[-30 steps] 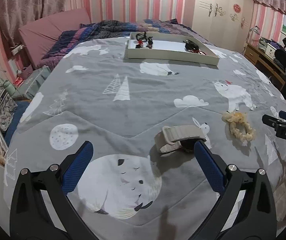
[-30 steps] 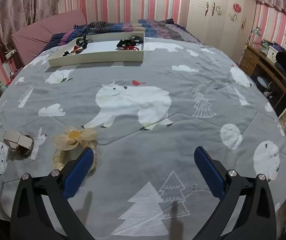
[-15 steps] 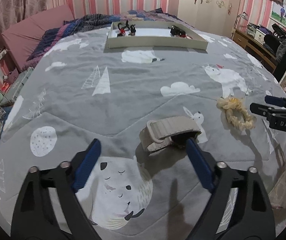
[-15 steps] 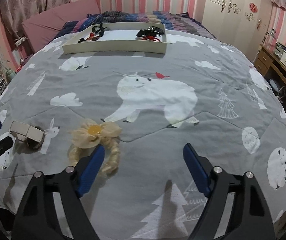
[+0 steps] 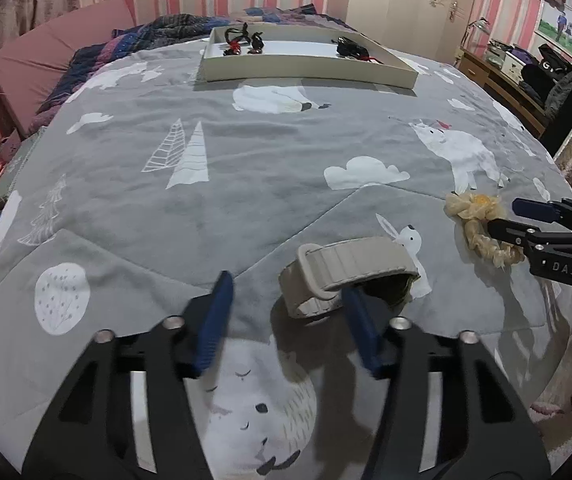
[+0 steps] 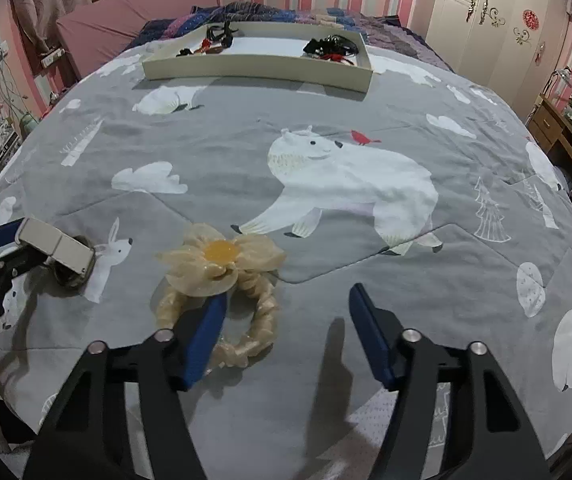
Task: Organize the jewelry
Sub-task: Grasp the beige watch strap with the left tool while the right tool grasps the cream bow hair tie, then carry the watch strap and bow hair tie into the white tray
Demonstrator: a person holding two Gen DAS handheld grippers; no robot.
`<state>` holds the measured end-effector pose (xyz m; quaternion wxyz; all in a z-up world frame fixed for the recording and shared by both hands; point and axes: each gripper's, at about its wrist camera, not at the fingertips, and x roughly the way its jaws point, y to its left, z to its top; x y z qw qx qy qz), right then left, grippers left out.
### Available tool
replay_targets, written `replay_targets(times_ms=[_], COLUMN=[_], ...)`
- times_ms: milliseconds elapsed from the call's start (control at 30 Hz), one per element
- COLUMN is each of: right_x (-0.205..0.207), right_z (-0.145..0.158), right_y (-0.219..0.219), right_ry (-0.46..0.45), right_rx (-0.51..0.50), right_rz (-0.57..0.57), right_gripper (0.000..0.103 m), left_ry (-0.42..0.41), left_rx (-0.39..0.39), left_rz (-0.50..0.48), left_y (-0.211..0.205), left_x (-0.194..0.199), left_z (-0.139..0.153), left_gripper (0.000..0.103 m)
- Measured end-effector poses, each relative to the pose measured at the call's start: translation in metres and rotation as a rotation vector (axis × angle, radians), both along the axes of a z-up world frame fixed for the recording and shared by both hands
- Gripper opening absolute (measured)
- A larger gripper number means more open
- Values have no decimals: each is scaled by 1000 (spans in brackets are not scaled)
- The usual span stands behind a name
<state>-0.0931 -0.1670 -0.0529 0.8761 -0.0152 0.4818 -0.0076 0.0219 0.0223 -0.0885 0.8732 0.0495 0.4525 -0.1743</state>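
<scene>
A beige watch band (image 5: pixel 345 272) lies on the grey quilt (image 5: pixel 246 152). My left gripper (image 5: pixel 287 292) is open; its right finger sits inside the band's loop and its left finger outside. A cream scrunchie with a yellow-centred bow (image 6: pixel 222 280) lies to the right. My right gripper (image 6: pixel 286 302) is open over it; its left finger lies inside the ring. The band also shows in the right wrist view (image 6: pixel 56 246). A white tray (image 5: pixel 305 68) holding black and red pieces stands at the far side.
The quilt covers a bed with a pink headboard cushion (image 5: pixel 46 52) at the far left. A white wardrobe (image 5: pixel 405 4) and a wooden desk (image 5: pixel 501 80) stand at the right. The bed's front edge is close below both grippers.
Both grippers moved forward and down to their items and narrowed. The left one now straddles the band's side; the right one now reaches into the scrunchie ring.
</scene>
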Motion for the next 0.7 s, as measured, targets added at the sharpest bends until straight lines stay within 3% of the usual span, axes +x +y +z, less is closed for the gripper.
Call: replay_targets(times_ms=[67,233,300,533,700], right_x=[3,5,6,8,11], right_z=[-5,-8,-8,-7,-5], right_y=[-1,0,1,3,-2], right_ry=[19,22,23,16,7], right_rx=[19,54,60,64,76], right_rz=[2,17,28,46,42], right_gripper=[47,31,23,13,11], left_ry=[10,-10,-5,-2,8], left_rx=[-6,-7,-26,-36,-74], left_rz=[-11,-31,-47,-34,-29], left_y=[-1,-5,-6,-2,3], left_x=[4,8,11,19,23], left_z=[-2,-2,-4,-6,-6], left_gripper=[40,34,26,6,4])
